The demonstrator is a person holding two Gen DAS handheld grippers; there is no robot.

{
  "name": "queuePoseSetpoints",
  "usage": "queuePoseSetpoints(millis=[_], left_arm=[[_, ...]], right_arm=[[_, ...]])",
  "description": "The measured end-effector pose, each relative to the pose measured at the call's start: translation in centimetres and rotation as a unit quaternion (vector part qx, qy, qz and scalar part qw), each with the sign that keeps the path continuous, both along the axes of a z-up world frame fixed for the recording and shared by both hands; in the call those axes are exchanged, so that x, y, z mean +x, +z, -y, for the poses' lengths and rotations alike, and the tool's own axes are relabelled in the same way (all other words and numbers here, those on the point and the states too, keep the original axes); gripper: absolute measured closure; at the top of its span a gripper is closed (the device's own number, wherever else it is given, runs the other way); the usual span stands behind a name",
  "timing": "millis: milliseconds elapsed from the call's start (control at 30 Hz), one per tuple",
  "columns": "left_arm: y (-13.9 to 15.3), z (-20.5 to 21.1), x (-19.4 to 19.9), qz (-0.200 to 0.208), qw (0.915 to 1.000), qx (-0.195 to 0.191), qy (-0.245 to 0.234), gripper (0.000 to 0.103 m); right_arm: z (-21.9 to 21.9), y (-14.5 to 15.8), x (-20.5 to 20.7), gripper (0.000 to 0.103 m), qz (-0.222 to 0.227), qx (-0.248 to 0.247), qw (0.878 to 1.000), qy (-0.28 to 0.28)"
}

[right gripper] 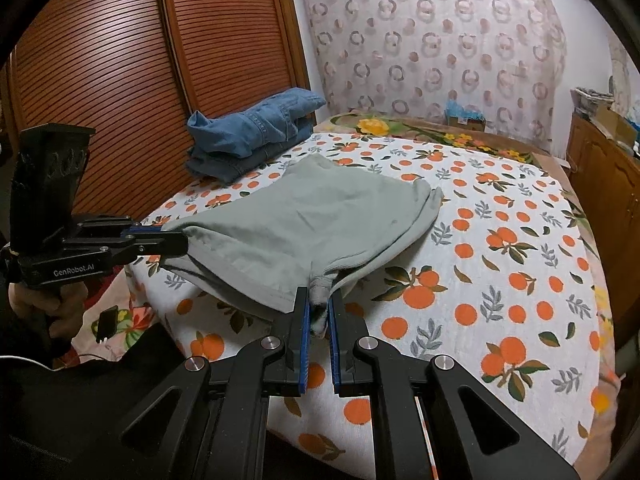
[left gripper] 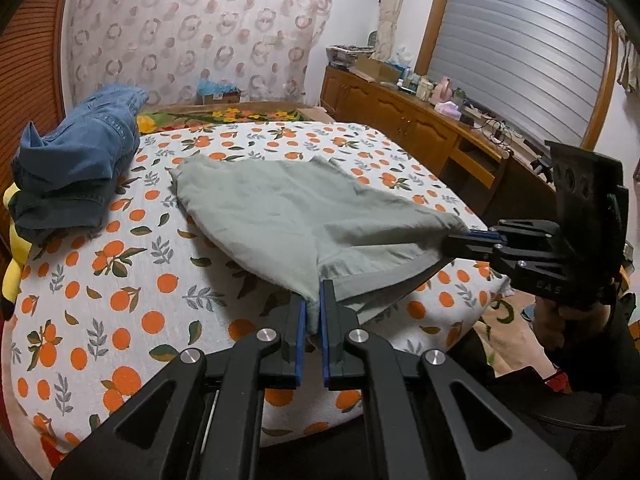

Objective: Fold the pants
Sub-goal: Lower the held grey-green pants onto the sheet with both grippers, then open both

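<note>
Nearest, left claw (left gripper: 313, 307) clamped on a bunched corner of grey-green pants (left gripper: 304, 216), blue pads pressing the cloth from both sides. Right claw (right gripper: 319, 307) likewise closed on another bunched corner of the same pants (right gripper: 304, 216), a small tuft of fabric poking back between its pads. From the left wrist view, right claw (left gripper: 454, 240) visible at the right edge, pinching the far end of the near hem. From the right wrist view, left claw (right gripper: 176, 242) visible at the left edge, held in a person's hand (right gripper: 48, 300). Near hem lifted and stretched between both claws, just above the bed's near edge. Rest of the pants draped forward and resting on an orange-print bedsheet (left gripper: 120, 280), far edge lying flat and slightly rumpled. Further back, toward the left, a stack of folded blue jeans (left gripper: 76, 168) on the bed, well apart from the pants. Beside it, at the left edge, a yellow plush toy (left gripper: 12, 264). Beyond the bed, a patterned curtain (left gripper: 192, 32); to the right, a wooden cabinet (left gripper: 400, 120) with clutter on top.
</note>
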State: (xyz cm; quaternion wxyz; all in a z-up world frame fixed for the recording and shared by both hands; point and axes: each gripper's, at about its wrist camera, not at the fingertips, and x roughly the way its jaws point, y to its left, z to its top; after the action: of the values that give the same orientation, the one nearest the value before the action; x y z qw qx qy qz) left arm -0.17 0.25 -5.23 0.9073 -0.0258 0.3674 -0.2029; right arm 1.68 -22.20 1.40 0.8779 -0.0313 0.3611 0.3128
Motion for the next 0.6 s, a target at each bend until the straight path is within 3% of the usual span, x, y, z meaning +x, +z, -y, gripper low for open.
queuePoseSetpoints(millis=[267, 600], left_arm=[[0.6, 0.2, -0.9, 0.002, 1.0, -0.003, -0.005, 0.097], [1.0, -0.3, 2.6, 0.013, 0.9998, 0.008, 0.014, 0.097]], right_arm=[[0.3, 0.9, -1.0, 0.095, 0.005, 0.005, 1.0, 0.004], [-0.8, 0.8, 2.6, 0.095, 0.022, 0.006, 1.0, -0.015]])
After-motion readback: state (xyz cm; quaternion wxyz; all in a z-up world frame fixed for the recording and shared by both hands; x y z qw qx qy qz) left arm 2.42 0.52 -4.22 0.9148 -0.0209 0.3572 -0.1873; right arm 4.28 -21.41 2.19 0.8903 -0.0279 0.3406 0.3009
